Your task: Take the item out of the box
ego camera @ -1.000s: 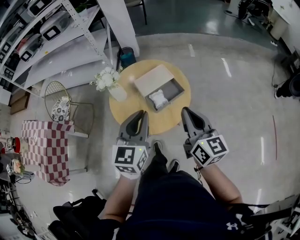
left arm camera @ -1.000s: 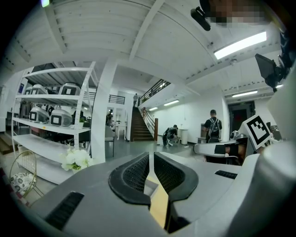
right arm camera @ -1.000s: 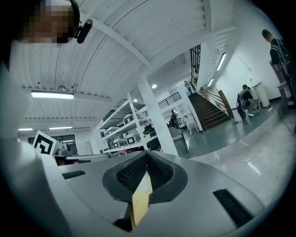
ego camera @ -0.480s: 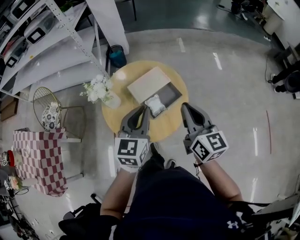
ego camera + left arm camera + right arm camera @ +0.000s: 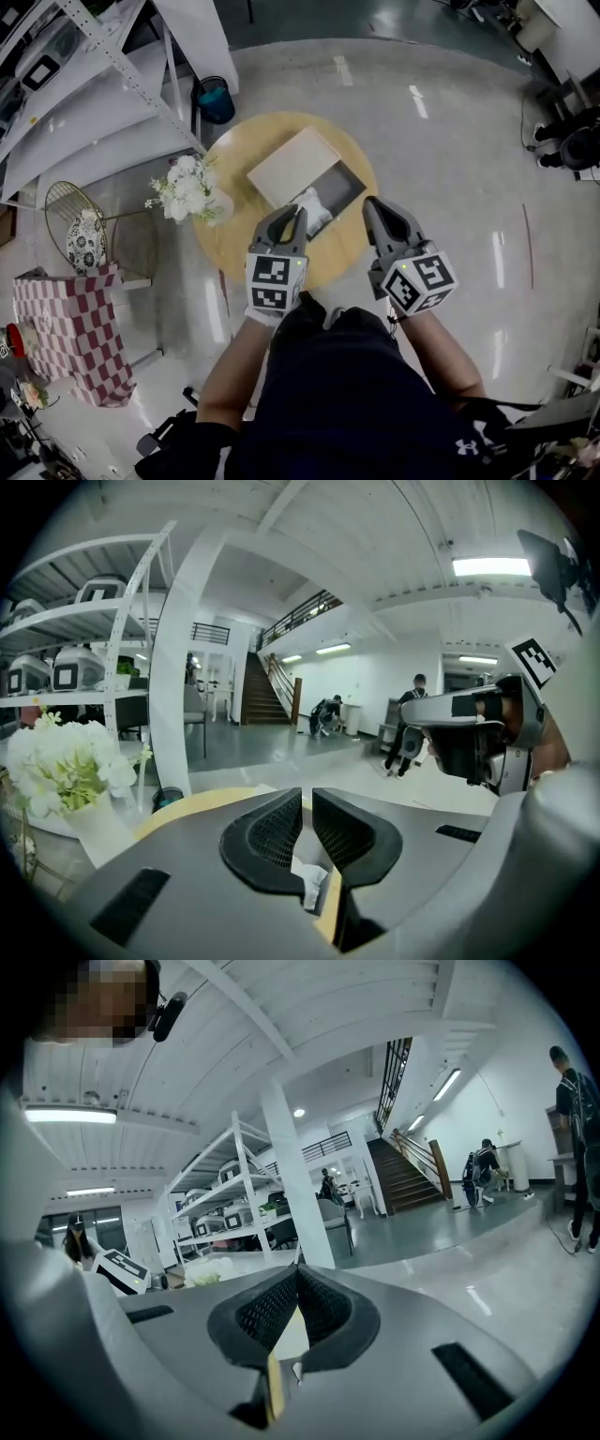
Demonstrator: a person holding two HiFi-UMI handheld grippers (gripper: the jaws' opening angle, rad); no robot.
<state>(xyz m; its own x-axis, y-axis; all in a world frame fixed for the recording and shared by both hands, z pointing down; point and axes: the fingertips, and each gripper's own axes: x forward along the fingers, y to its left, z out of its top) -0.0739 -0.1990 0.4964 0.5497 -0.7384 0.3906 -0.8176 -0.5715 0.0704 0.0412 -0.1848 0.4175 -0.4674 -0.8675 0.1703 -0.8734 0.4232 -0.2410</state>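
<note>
On a round wooden table (image 5: 239,239) lies an open grey box (image 5: 339,190), its beige lid (image 5: 292,165) next to it. A white crumpled item (image 5: 313,208) lies in the box's near end. My left gripper (image 5: 292,216) hovers right at that end, its jaws a narrow gap apart with nothing between them. In the left gripper view the white item (image 5: 309,877) shows below the left gripper (image 5: 307,801). My right gripper (image 5: 373,206) is held just right of the box, over the table's edge. In the right gripper view, the right gripper (image 5: 298,1275) has its tips together and empty.
A vase of white flowers (image 5: 180,187) stands on the table's left side. Beyond it are a metal shelving rack (image 5: 75,75), a blue bin (image 5: 214,98), a wire stool (image 5: 84,230) and a checked cloth (image 5: 66,328). A glossy floor surrounds the table.
The person has come closer to the table. Both grippers now reach the box's near side, the left one right at the white item. The jaws look unchanged.
</note>
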